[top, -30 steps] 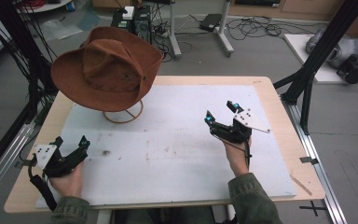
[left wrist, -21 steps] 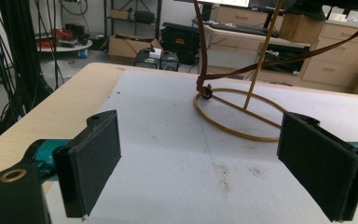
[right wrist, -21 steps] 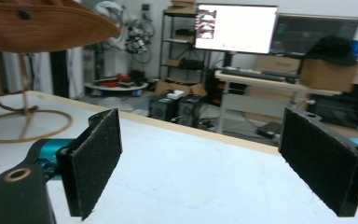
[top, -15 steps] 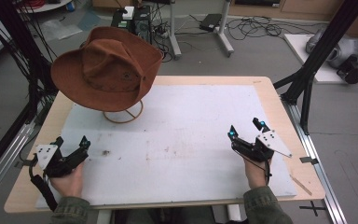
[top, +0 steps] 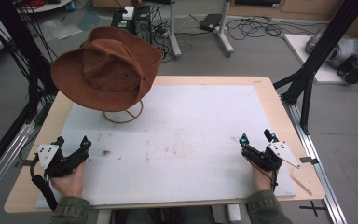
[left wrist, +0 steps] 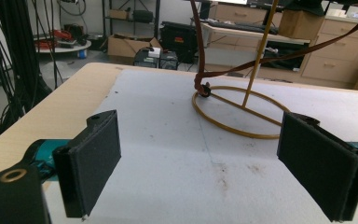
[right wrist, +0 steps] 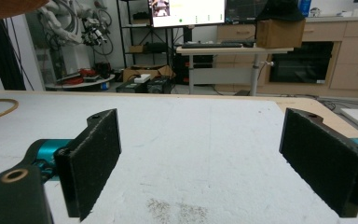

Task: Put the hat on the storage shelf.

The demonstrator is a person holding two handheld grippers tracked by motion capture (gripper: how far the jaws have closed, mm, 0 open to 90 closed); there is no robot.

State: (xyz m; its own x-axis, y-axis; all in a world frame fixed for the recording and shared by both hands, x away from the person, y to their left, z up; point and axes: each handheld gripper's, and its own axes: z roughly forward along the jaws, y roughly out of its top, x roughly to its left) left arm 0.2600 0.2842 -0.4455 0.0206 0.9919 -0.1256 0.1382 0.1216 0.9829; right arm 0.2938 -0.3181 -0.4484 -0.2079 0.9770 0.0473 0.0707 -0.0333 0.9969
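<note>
A brown felt hat (top: 106, 67) hangs tilted on a wire stand whose ring base (top: 122, 113) rests on the white mat at the back left. In the left gripper view the ring base (left wrist: 242, 112) and the hat's cord lie ahead of the jaws. My left gripper (top: 72, 142) rests at the mat's front left, open, nothing between its pads. My right gripper (top: 257, 137) sits at the front right, also open and empty. Both jaw pairs stand wide apart in their own views, left gripper (left wrist: 214, 172) and right gripper (right wrist: 214, 163).
The white mat (top: 191, 130) covers most of the wooden table (top: 284, 107) and bears faint brown stains near its middle. Black frame posts stand at both table sides. Cables, desks and boxes lie on the floor beyond the far edge.
My right gripper has pulled back from the mat's mid right toward the front right edge and settled low. The left gripper and the hat have stayed put.
</note>
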